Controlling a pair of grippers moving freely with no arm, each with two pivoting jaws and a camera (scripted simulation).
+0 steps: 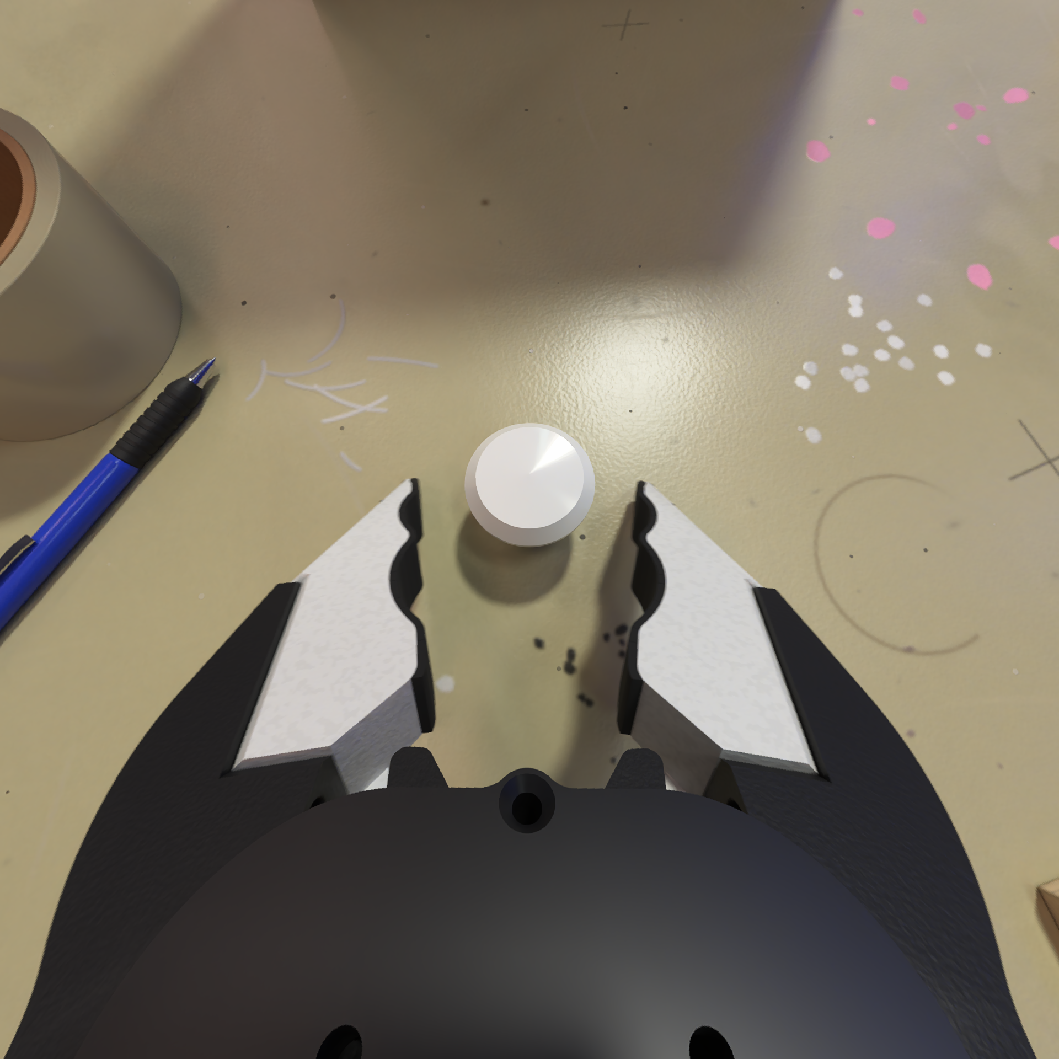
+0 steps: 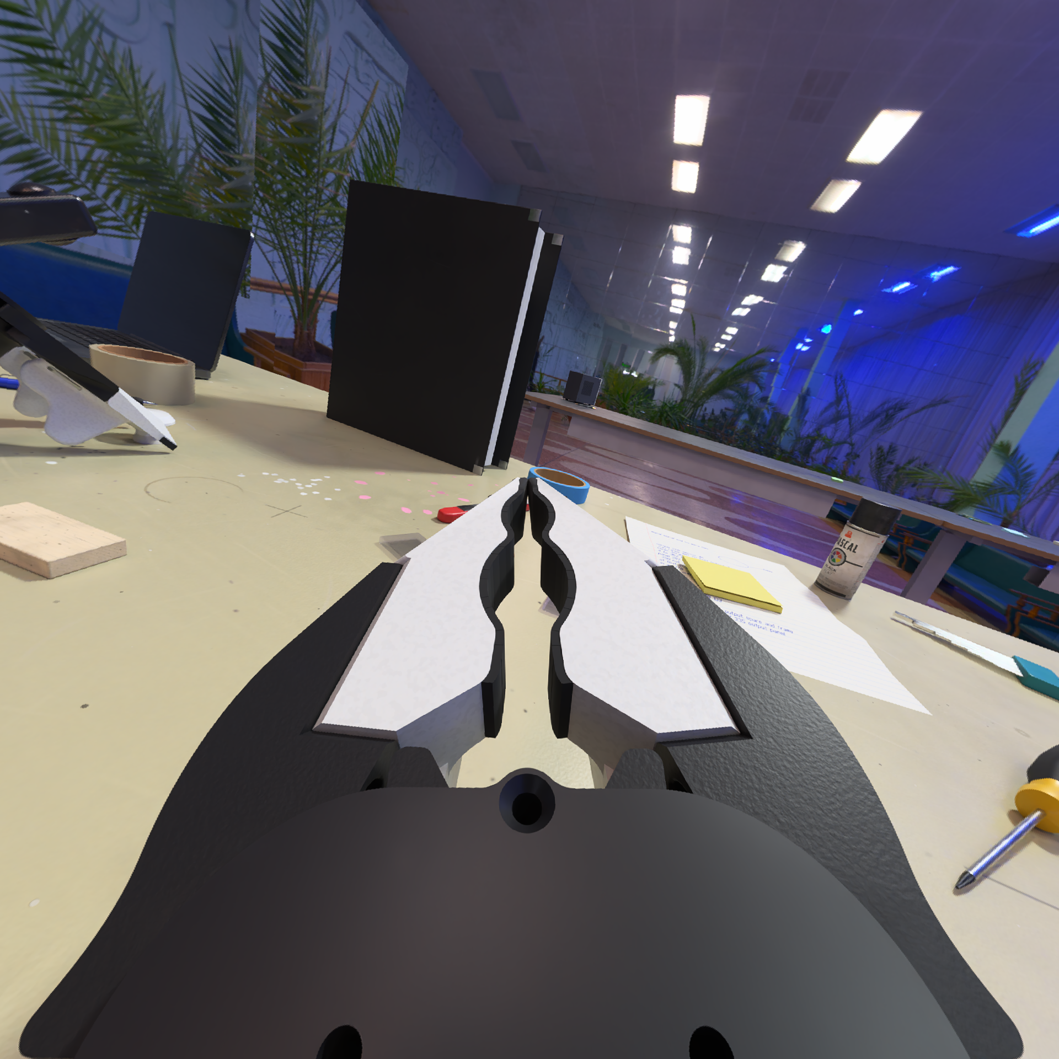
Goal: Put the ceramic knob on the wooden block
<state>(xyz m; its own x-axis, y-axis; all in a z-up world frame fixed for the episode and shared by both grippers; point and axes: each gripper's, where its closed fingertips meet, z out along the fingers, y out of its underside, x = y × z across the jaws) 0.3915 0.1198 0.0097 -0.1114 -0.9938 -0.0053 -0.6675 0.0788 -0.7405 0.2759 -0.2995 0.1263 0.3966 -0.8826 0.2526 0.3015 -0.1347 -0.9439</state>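
The white ceramic knob stands upright on the beige table, right between the tips of my left gripper. That gripper is open, with a gap between each pad and the knob. In the right wrist view the left gripper is tilted down at the far left, and the knob is partly hidden by its fingers. The pale wooden block lies flat on the table, apart from the knob; one corner of it shows in the left wrist view. My right gripper is shut and empty above the table.
A beige tape roll and a blue pen lie left of the knob. A black binder stands upright behind. A blue tape roll, yellow sticky notes, a spray can and a screwdriver lie to the right.
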